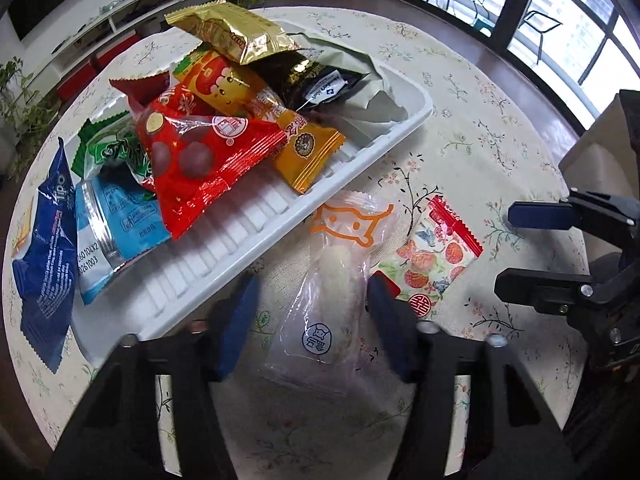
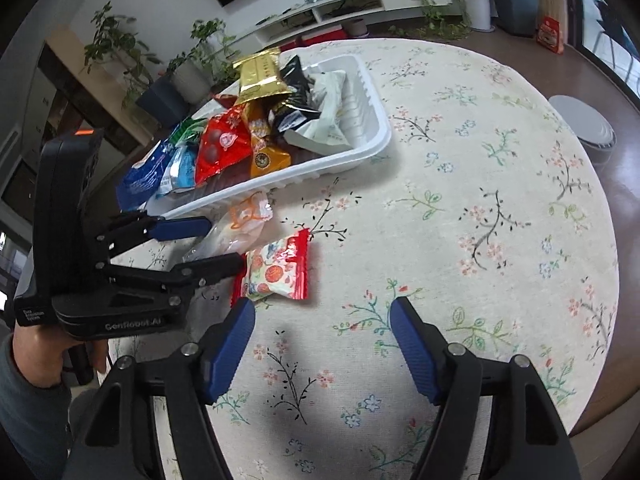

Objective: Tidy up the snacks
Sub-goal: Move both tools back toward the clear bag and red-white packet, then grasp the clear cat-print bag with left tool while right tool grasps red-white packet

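Observation:
A clear packet with an orange cat print (image 1: 340, 264) (image 2: 248, 216) lies on the flowered tablecloth beside the white tray (image 1: 304, 216) (image 2: 360, 152). My left gripper (image 1: 312, 292) (image 2: 224, 242) points down over it with a blue finger on each side. The right pad (image 1: 380, 304) touches the packet's edge and the left pad stands just clear, so it is open. A red-edged floral packet (image 1: 432, 264) (image 2: 276, 272) lies to the right of the clear one. My right gripper (image 2: 322, 312) (image 1: 520, 250) hangs open and empty just in front of that packet.
The tray is heaped with several snack packets in red, gold, black, green and blue. A blue Tipo packet (image 1: 44, 260) hangs over its left end. The round table's edge curves around the cloth. A grey round device (image 2: 584, 124) and a red box (image 2: 550, 34) stand on the floor beyond.

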